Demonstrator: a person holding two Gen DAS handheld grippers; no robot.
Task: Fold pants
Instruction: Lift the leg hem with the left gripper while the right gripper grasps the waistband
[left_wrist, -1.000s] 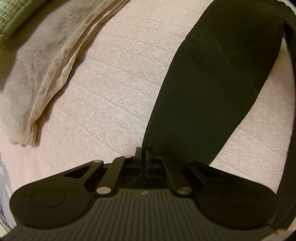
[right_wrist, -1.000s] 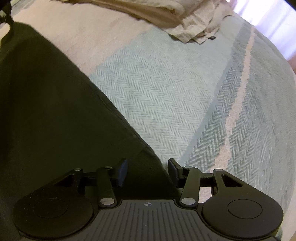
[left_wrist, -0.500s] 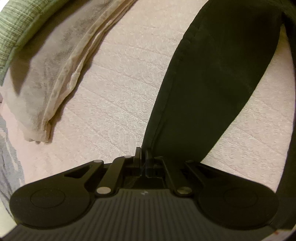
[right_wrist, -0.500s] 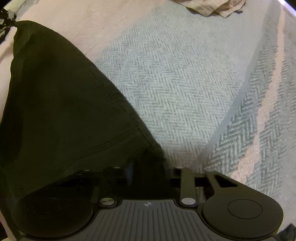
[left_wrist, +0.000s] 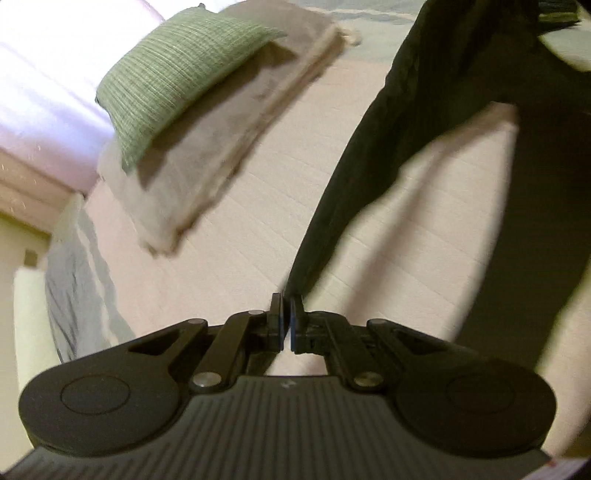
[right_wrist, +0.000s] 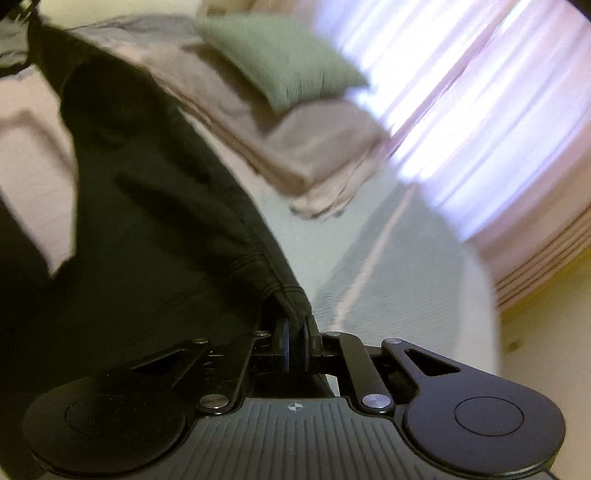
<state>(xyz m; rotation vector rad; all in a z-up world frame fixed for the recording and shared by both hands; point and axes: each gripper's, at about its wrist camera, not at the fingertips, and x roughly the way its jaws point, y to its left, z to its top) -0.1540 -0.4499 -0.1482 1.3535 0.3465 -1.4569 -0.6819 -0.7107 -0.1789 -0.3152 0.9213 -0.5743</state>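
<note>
Pants (left_wrist: 376, 155): dark, lifted clear of the bed (left_wrist: 229, 236), hanging between the two grippers. Both views blurred; fine detail of the cloth is not readable.

Left gripper (left_wrist: 287, 308): jaws nearly together, pinching a thin edge of one leg. From there the leg runs up and away to the far right, taut. A second dark span hangs at the right of that view, near the lens, with pale bed showing between the two.

Right gripper (right_wrist: 294, 334): jaws drawn in on a stitched hem or band of the pants (right_wrist: 155, 206), cloth bunched between the pads. The rest of the garment falls away to the left of that view.

Far side of bed: green pillow (left_wrist: 177, 74) resting on a folded beige blanket (left_wrist: 207, 162); curtain (right_wrist: 472, 110) beyond, at the right in the right view. Both lie well apart from the pants.

Judgement: step in hand looks like raising and spreading the garment before laying it flat for a fold. To do it well:
- keep both grips firm; the left hold is on a thin edge and could slip under a tug
- hold the two grippers level and apart so the cloth hangs without twist
- let the legs line up one on the other before lowering
- lower onto the bare pink part of the bed, short of the blanket, far end down first, then draw back to smooth out creases
</note>
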